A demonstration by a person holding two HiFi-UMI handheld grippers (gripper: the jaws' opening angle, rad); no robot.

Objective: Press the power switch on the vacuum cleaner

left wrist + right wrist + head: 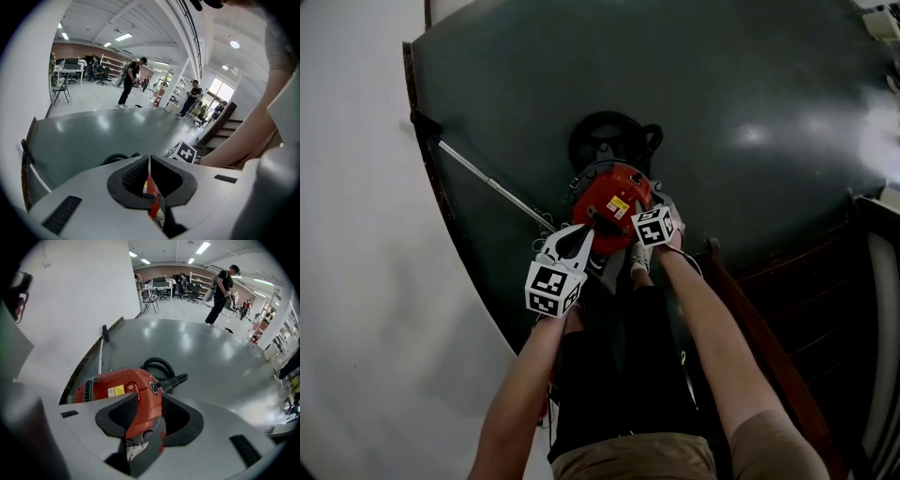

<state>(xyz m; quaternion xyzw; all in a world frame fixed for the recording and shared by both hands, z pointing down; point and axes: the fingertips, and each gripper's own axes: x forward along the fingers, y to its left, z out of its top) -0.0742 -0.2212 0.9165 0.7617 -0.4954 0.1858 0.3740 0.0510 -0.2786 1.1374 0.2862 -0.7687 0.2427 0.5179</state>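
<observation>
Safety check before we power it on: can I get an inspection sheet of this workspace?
Surface: dark green glossy floor.
Job's things: red vacuum cleaner on the floor, switch on its top.
Clutter: nothing seen.
Grippers: left gripper shut, over the vacuum cleaner; right gripper open, aimed at it.
Cables: black hose coiled behind it; metal wand lying to its left.
Surroundings: white wall at left; people standing far off.

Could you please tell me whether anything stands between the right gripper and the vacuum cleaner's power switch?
Nothing visible does. The open right gripper hangs close to the red vacuum cleaner, and its power switch shows bare beside one jaw.
</observation>
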